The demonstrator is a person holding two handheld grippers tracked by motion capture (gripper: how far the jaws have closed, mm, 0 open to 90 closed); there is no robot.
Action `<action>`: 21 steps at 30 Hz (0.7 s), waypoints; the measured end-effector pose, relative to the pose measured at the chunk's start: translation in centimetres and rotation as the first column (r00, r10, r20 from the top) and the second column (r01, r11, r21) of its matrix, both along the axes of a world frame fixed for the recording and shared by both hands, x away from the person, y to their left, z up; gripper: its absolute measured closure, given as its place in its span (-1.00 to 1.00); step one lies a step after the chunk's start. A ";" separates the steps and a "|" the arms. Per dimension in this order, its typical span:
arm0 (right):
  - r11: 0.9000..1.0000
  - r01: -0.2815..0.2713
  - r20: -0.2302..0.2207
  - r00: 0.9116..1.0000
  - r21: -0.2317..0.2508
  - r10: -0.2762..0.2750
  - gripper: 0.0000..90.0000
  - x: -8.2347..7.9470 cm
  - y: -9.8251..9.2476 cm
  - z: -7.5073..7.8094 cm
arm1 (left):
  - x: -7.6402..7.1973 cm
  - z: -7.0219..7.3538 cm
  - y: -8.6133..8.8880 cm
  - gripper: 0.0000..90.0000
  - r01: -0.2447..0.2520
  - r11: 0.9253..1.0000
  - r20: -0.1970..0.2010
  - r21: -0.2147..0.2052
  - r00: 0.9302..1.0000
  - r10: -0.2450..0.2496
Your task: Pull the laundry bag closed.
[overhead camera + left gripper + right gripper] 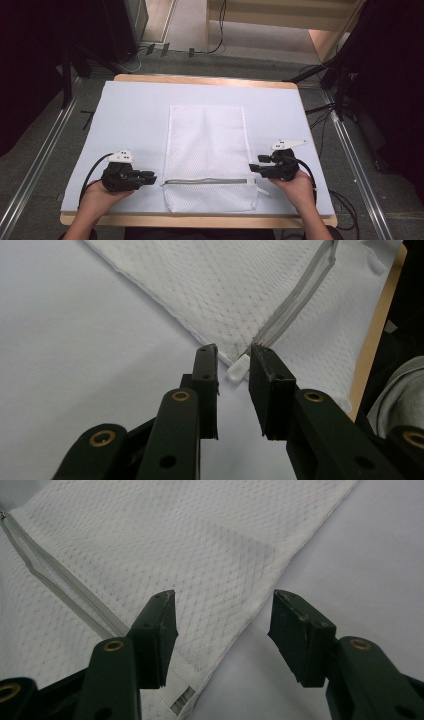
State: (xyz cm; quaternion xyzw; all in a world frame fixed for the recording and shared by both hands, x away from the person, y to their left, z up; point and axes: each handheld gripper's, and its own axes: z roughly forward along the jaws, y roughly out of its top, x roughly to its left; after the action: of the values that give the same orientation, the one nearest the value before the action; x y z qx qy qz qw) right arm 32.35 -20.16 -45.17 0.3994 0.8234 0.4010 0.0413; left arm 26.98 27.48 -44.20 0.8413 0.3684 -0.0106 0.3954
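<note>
Jaws of both grippers, left (150, 176) and right (254, 165), gape beside the mesh bag (207, 150).

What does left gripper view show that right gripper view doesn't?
Left gripper view: a small white zipper pull between the left gripper tips, at the end of the grey zipper, plus the table's wooden edge. Right gripper view: a small label at the bag's edge. Both: the white mesh bag on the pale mat, jaws apart.
</note>
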 end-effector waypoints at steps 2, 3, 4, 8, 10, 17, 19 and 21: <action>1.000 -0.004 0.004 1.000 -0.002 0.004 0.02 0.1 0.1 0.0 | 0.0 -0.1 -0.3 0.67 0.014 1.000 0.002 -0.002 1.000 -0.014; 1.000 -0.008 0.000 1.000 -0.004 0.008 0.02 0.1 0.1 0.0 | -0.1 -0.2 -0.4 0.67 0.021 1.000 0.006 0.000 1.000 -0.021; 1.000 -0.007 -0.003 1.000 -0.003 0.007 0.02 0.1 0.2 -0.1 | -0.1 -0.3 -0.7 0.67 0.034 0.999 0.005 0.004 0.999 -0.034; 1.000 -0.010 -0.008 1.000 -0.007 0.010 0.02 0.2 0.4 -0.1 | 0.1 -0.9 -1.5 0.63 0.070 0.997 0.005 0.039 0.998 -0.070; 1.000 -0.010 -0.007 1.000 -0.008 0.010 0.02 0.2 0.5 -0.1 | 0.2 -1.1 -1.6 0.62 0.076 0.996 0.006 0.047 0.997 -0.076; 1.000 -0.020 -0.020 1.000 0.010 0.020 0.12 0.1 0.8 0.0 | 0.7 -1.6 -1.8 0.61 0.091 0.995 0.012 0.051 0.996 -0.092; 0.999 -0.028 -0.014 1.000 0.019 0.028 0.16 0.0 1.1 0.2 | 0.8 -1.8 -1.9 0.61 0.096 0.994 0.011 0.060 0.995 -0.097; 0.999 -0.034 -0.014 0.999 0.021 0.034 0.16 0.0 1.2 0.2 | 0.9 -2.0 -1.9 0.61 0.106 0.993 0.018 0.057 0.994 -0.107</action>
State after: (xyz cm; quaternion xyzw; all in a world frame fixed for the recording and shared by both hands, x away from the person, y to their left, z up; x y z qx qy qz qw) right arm 32.31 -18.92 -45.01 0.3886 0.8262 0.4071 0.0245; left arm 27.87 25.58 -46.17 0.8706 0.3188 -0.0125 0.3746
